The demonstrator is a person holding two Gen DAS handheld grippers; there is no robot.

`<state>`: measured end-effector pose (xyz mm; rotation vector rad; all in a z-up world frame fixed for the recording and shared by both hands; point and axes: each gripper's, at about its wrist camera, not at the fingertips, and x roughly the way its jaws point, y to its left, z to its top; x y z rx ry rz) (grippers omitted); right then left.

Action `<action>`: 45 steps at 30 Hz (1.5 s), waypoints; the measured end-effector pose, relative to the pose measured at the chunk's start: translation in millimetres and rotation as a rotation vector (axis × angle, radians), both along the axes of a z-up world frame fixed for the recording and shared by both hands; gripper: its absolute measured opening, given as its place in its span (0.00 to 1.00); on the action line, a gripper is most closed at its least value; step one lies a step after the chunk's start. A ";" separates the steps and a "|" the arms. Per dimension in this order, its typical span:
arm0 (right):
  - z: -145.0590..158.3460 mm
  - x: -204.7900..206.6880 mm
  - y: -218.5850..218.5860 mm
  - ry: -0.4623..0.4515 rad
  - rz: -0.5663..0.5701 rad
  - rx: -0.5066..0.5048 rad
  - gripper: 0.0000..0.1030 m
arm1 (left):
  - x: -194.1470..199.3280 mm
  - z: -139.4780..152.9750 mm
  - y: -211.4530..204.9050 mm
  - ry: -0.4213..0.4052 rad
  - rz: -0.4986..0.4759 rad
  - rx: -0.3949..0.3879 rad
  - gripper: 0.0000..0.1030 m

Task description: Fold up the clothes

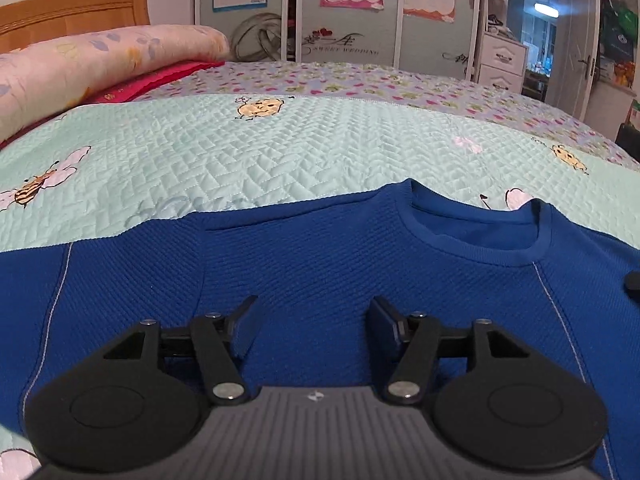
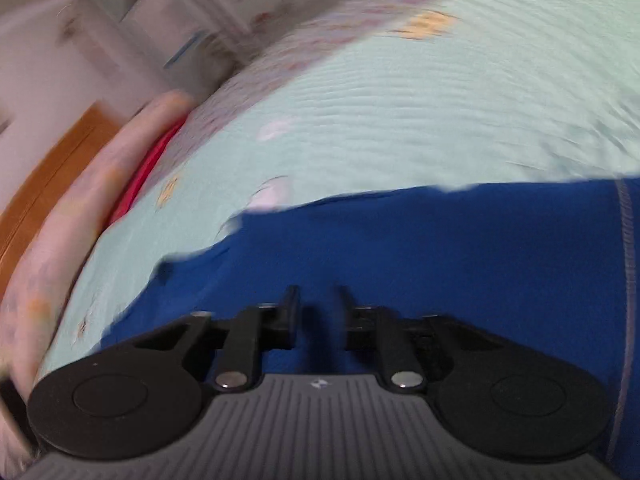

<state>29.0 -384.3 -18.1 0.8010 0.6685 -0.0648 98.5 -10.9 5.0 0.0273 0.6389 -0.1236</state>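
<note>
A blue top [image 1: 320, 264] of ribbed knit lies spread flat on the bed, its round neckline [image 1: 476, 232] toward the far side and thin pale seam lines [image 1: 554, 300] running down from the shoulders. The left hand-held gripper [image 1: 312, 320] hovers over the chest area with its jaws standing wide apart, nothing between them but the cloth below; whether the tips touch the fabric cannot be told. The right hand-held gripper [image 2: 318, 308] is seen through heavy blur over another part of the same top, near its ragged-looking edge; its black fingers [image 2: 290, 308] look drawn close with a narrow gap showing, and they count as closed, though no fold of cloth can be made out pinched in them. Under the top lies a mint-green quilted cover [image 1: 200, 152] stitched in a herringbone pattern, printed with bees and small cartoon figures. Farther out are a flowered sheet [image 1: 360, 84], a pink patterned pillow [image 1: 80, 64], a red cloth [image 1: 160, 78] beneath it and a wooden headboard [image 1: 72, 12].
</note>
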 end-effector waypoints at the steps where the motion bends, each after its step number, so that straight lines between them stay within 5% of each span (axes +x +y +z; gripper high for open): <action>1: 4.1 -3.9 -1.2 -0.010 -0.038 -0.010 0.00 | -0.7 -0.7 -0.3 -0.006 0.000 0.000 0.62; 6: 23.7 -3.1 23.0 -0.066 0.012 -0.128 0.19 | -4.2 -2.5 0.7 -0.029 0.003 -0.014 0.63; 9: 12.1 11.8 30.9 -0.024 0.039 -0.145 0.15 | -4.3 -2.8 4.0 -0.030 0.003 -0.036 0.63; 11: 7.0 14.8 25.4 -0.016 -0.020 -0.131 0.02 | -4.6 -3.0 3.7 -0.034 0.003 -0.034 0.63; 14: 12.5 19.5 29.2 -0.008 -0.099 -0.171 0.01 | -5.2 -3.9 3.6 -0.039 0.003 -0.035 0.63; 18: 19.0 34.4 48.9 -0.048 -0.018 -0.223 0.28 | -6.4 -5.1 3.7 -0.046 0.004 -0.040 0.64; 20: 10.3 46.0 45.2 -0.032 0.017 -0.173 0.28 | -6.7 -5.5 3.7 -0.048 0.004 -0.042 0.64; 23: 2.4 46.4 29.8 -0.008 -0.063 -0.169 0.00 | -6.2 -5.5 4.4 -0.048 0.003 -0.045 0.64; 25: 7.4 39.4 30.0 -0.001 -0.120 -0.201 0.00 | -6.2 -5.7 4.0 -0.049 0.004 -0.043 0.64; 29: 21.0 20.1 55.8 -0.061 -0.036 -0.271 0.27 | -6.4 -6.6 4.3 -0.051 0.004 -0.042 0.64; 32: 10.4 16.9 54.5 -0.027 0.014 -0.252 0.25 | -6.6 -6.7 4.1 -0.052 0.004 -0.039 0.64; 34: 4.1 16.5 43.1 -0.008 -0.033 -0.223 0.05 | -6.7 -6.6 3.5 -0.052 0.004 -0.036 0.65; 37: 15.5 4.7 45.6 -0.023 -0.072 -0.229 0.17 | -6.8 -6.6 3.0 -0.052 0.005 -0.033 0.65; 41: 18.4 -11.2 66.4 -0.068 0.053 -0.238 0.30 | -6.5 -7.0 4.5 -0.053 0.005 -0.039 0.65; 45: 6.1 -17.3 57.1 -0.015 0.016 -0.250 0.13 | -6.3 -6.9 4.9 -0.053 0.005 -0.040 0.65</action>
